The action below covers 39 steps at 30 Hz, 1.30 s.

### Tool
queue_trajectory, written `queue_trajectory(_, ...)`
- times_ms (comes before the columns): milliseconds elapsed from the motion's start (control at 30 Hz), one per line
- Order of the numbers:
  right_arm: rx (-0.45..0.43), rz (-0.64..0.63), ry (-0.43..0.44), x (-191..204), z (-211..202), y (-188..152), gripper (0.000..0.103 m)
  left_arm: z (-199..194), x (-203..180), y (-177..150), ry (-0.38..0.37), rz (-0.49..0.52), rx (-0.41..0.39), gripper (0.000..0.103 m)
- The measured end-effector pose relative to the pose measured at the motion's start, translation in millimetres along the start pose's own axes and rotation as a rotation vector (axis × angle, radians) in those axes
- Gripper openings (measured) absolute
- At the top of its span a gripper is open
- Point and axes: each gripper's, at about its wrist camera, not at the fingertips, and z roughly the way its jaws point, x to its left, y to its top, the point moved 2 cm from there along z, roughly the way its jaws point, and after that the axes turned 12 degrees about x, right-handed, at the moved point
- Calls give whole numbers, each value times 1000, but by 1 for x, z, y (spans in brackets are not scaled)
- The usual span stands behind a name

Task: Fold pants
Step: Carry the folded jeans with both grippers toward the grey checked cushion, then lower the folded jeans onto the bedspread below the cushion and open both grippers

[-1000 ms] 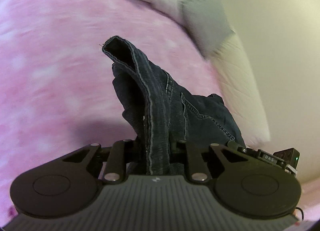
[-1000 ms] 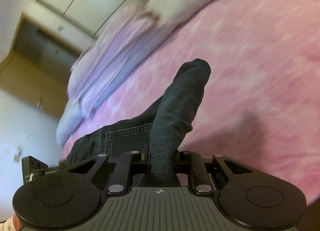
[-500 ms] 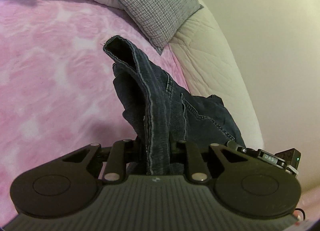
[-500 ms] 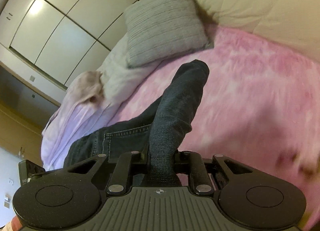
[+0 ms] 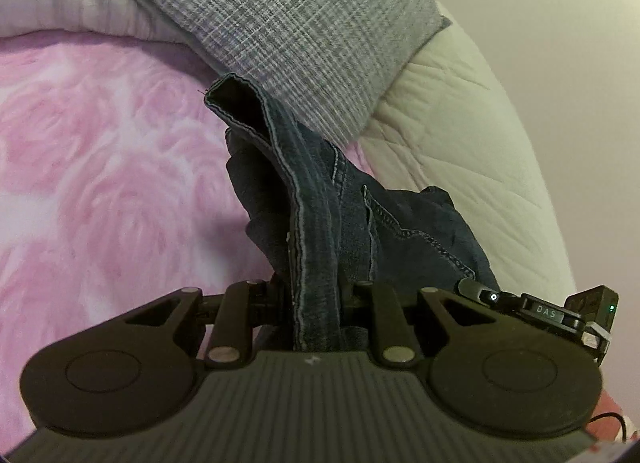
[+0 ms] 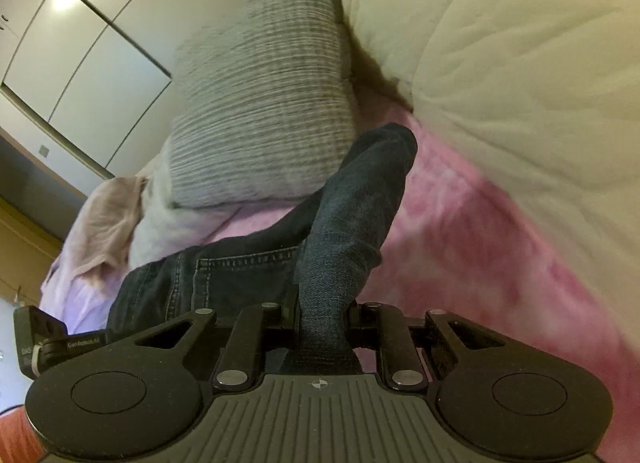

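Dark blue denim pants [image 5: 316, 199] hang above a pink rose-patterned bedspread [image 5: 100, 167]. My left gripper [image 5: 314, 295] is shut on a stitched edge of the pants, which sticks up in a folded loop ahead of the jaws. In the right wrist view, my right gripper [image 6: 322, 315] is shut on another bunched part of the pants [image 6: 352, 215]. The denim stretches leftward from it, showing a stitched pocket. Both sets of fingertips are buried in cloth. Each view shows the other gripper's body at its edge, at the right [image 5: 568, 311] and at the left [image 6: 44, 343].
A grey checked cushion [image 5: 288, 19] lies close ahead, leaning on a cream quilted headboard cushion [image 5: 460, 135]. White and lilac bedding [image 6: 100, 231] is piled at the bed's far side. Wardrobe doors [image 6: 100, 43] stand behind it. The pink bedspread [image 6: 500, 247] spreads below.
Both grippers have swept across the bed with the pants held; the grey cushion and headboard cushion have come much nearer and now fill the upper frames. The grips look unchanged.
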Motion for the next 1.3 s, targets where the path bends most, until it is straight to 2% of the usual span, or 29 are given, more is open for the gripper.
queue_trajectory(200,12,-32,-13,-31,41,32,14,47,18,37,18,-12,1,16)
queue_trajectory(367,4,-29,8,-58,67,40,14,69,30,53,13,10,-23,16)
queue_trajectory(533,2,-45,42,-68,70,39,14,62,38,45,-19,15,-43,16)
queue_trajectory(633,49,-45,41,-76,83,42,15,62,47,42,-24,-3,-55,16)
queue_trajectory(800,71,-57,20,-89,91,41,16,60,51,28,-39,-9,-85,16)
queue_trajectory(833,86,-60,-1,-91,93,40,17,63,55,28,-32,-22,-80,16)
queue_trajectory(867,102,-53,-30,-91,96,40,27,68,58,29,-8,-33,-66,18)
queue_trajectory(900,109,-33,-52,-91,97,40,33,72,60,31,24,-21,-48,22)
queue_trajectory(933,108,-15,-67,-88,96,41,34,75,61,34,69,-7,-29,26)
queue_trajectory(967,99,-15,-116,-81,92,41,41,75,62,37,104,-15,-16,34)
queue_trajectory(1000,76,-44,-202,-71,86,40,48,72,63,39,129,-28,-10,35)
queue_trajectory(1033,46,-83,-264,-61,79,37,49,67,65,39,132,-39,-12,37)
queue_trajectory(1100,-15,-167,-375,-44,65,31,49,47,66,40,198,-70,-59,36)
queue_trajectory(1167,-94,-273,-403,-25,52,28,49,24,66,41,273,-94,-121,34)
queue_trajectory(1233,-137,-368,-438,-11,53,32,48,9,55,48,330,-55,-171,31)
queue_trajectory(1300,-164,-449,-472,-2,63,38,44,13,31,58,354,54,-178,20)
